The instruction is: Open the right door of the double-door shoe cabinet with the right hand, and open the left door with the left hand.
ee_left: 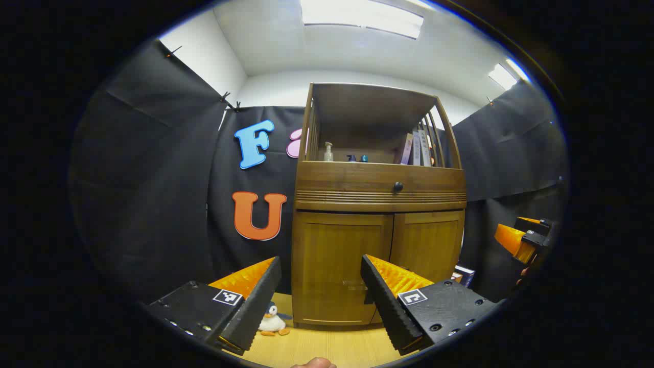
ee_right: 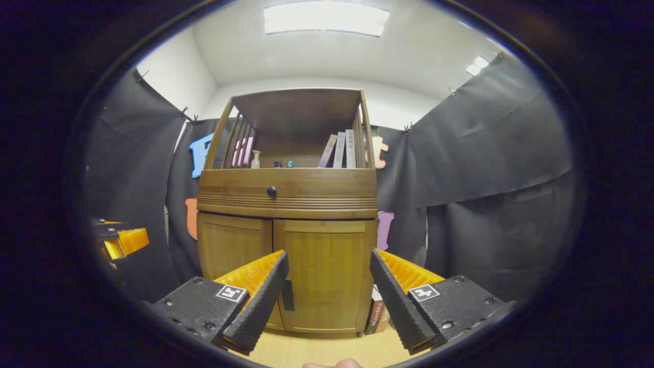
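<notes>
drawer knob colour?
Black; the drawer knob shows best in the left gripper view.

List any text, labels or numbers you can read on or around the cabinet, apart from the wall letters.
Nothing is legible.
Upright books on the cabinet shelf: spine print, too small to read.
Floor books beside it: spine print, blurred.
Pump bottle: any label is too small to tell.
Square marker on the right tool: coded pattern, no words.

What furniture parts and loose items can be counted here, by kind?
Brown wooden cabinet doors, shut: 2 (left door, right door)
Round dark drawer knob: 1
Small bottles on the open shelf: 3
Upright books on that shelf: 3
White penguin plush toy on the floor: 1
Total: 10
</notes>
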A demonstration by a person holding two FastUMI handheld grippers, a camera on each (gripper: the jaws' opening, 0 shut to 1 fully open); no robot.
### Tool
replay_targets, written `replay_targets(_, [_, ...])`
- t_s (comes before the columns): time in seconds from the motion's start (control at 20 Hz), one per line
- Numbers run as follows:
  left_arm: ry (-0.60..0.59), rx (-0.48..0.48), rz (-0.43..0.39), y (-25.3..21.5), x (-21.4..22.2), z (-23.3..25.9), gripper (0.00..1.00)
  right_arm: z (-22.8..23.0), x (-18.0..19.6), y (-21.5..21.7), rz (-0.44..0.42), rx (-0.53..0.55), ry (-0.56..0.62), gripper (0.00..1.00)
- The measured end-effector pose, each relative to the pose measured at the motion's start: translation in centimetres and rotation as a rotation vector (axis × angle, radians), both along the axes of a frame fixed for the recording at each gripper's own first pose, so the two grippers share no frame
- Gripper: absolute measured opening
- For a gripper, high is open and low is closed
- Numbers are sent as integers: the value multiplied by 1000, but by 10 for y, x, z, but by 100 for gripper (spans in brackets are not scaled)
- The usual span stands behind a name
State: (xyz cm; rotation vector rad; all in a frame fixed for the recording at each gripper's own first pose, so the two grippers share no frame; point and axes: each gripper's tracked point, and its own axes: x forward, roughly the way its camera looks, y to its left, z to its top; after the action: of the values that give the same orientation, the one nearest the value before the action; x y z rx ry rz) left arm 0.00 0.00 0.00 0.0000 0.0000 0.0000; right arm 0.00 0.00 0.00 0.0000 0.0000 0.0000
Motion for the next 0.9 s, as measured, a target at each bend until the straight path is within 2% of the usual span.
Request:
replay_targets(0.1, [-18,-6,9,-1,-2,5,100,0,5,2,28,-5,10,100])
replay_targets(0.15, [-26,-6,11,-3,-4,7,95,0,9,3,44,-4,13,100])
replay_targets(0.2, [-27,-6,25,-1,-6,7,100,2,12,4,61,1,14,100])
replay_targets(0.5, [-18,-2,98,9,-7,1,100,-13,36,16,139,22,54,100])
replay_targets(0.55, [-22,2,105,9,-8,2,94,-16,41,18,147,19,63,100])
replay_targets(0.6, [-29,8,114,10,-9,4,100,-17,45,20,152,21,68,100])
replay_targets(0.75, [-50,20,139,13,-9,8,100,-18,59,29,173,29,68,100])
replay_targets(0.8, [-54,22,146,14,-9,9,95,-20,61,31,175,29,70,100])
replay_targets(0.9, [-64,29,160,15,-10,10,95,-30,68,32,171,18,85,100])
